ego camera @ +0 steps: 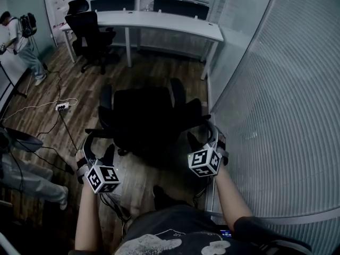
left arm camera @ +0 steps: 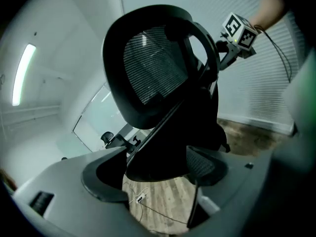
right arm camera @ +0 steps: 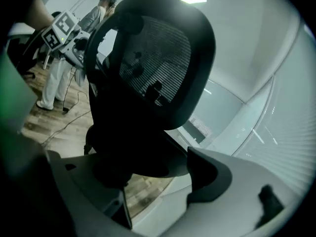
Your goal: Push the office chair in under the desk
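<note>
Behind the office chair [ego camera: 146,118], left gripper [ego camera: 98,150] and right gripper [ego camera: 203,137] gape open, perhaps straddling its back; push evenly toward the twelve-o'clock desk [ego camera: 159,21].

Beyond my office chair [ego camera: 146,118], bare floor [ego camera: 154,70] runs to the desk [ego camera: 159,23]. The glass wall [ego camera: 265,116] crowds its right, and cables [ego camera: 68,132] seemingly trail left.

Floor [ego camera: 154,73]: wood planks under you.
12 o'clock: your office chair [ego camera: 146,121], desk [ego camera: 159,21] beyond.
10 o'clock: power strip [ego camera: 62,106], cable [ego camera: 35,105].
</note>
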Available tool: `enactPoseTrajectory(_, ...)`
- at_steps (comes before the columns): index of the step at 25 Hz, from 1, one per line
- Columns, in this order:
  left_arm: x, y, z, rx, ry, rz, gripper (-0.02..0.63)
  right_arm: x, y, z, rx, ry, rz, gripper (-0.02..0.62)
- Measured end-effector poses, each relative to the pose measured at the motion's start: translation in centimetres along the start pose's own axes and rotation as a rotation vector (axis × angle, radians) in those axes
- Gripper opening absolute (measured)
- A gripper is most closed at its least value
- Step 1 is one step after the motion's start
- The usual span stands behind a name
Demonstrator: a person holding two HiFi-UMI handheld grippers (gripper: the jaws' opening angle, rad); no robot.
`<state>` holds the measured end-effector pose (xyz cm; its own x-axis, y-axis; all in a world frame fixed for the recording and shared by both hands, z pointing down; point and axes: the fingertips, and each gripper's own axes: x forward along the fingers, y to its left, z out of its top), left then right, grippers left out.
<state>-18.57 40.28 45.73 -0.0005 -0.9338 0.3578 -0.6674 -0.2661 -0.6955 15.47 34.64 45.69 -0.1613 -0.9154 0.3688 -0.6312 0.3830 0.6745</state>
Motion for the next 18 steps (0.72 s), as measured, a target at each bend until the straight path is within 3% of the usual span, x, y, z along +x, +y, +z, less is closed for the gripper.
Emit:
enactPoseTrajectory(8, 3.4, 1.1, -0.8, 0.094, 0.108, 0.019, 0.360, 2.8, -1.0, 0.0, -0.200, 0.043, -0.013, 0.308)
enactPoseTrajectory(12, 4.9, 1.8, -0.7, 0.110, 0.135, 0.039, 0.360, 4.2, -1.2, 0.1, -0.215, 0.038, -0.012, 0.308)
enactPoseTrajectory(15, 5.7, 1.6, -0.9, 0.094, 0.161, 0.009, 0.357, 4.9, -1.2, 0.2, -0.231, 0.036, -0.027, 0.307)
enactPoseTrajectory(18, 6.4, 1.5, -0.7, 0.124, 0.169, -0.010, 0.314, 5.6, -1.5, 0.2, -0.254, 0.051, -0.020, 0.307)
